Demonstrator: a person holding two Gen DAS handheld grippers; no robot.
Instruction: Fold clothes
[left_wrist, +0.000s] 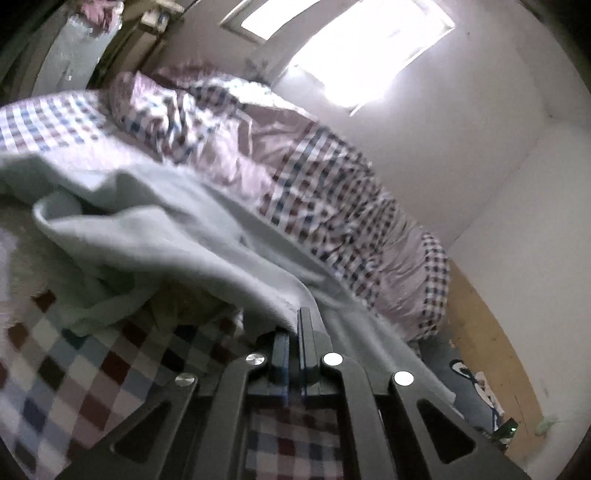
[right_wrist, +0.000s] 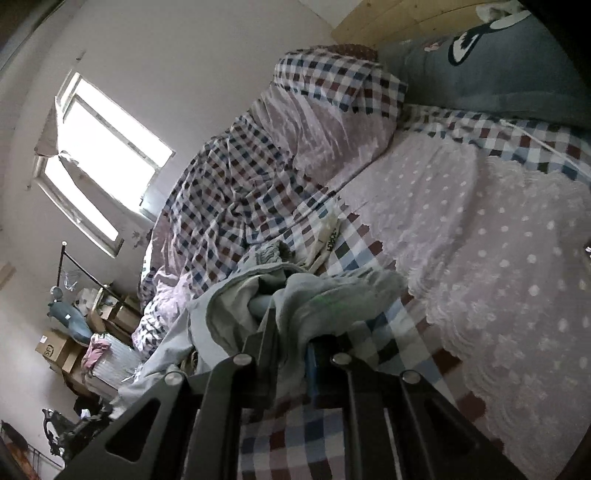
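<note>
The pale grey-green garment lies bunched on the checked bedsheet, soft and fleecy-looking, thrown into loose folds with one thick rolled edge curling toward the left of the left wrist view. The left gripper is clamped on an edge of this cloth, its jaws pressed together with the fabric draping away to either side. In the right wrist view the same garment rises in a crumpled heap, a paler inner layer showing in the creases, and the right gripper is pinched on a fold of it. Behind the garment a rumpled checked and pink quilt is heaped along the wall.
</note>
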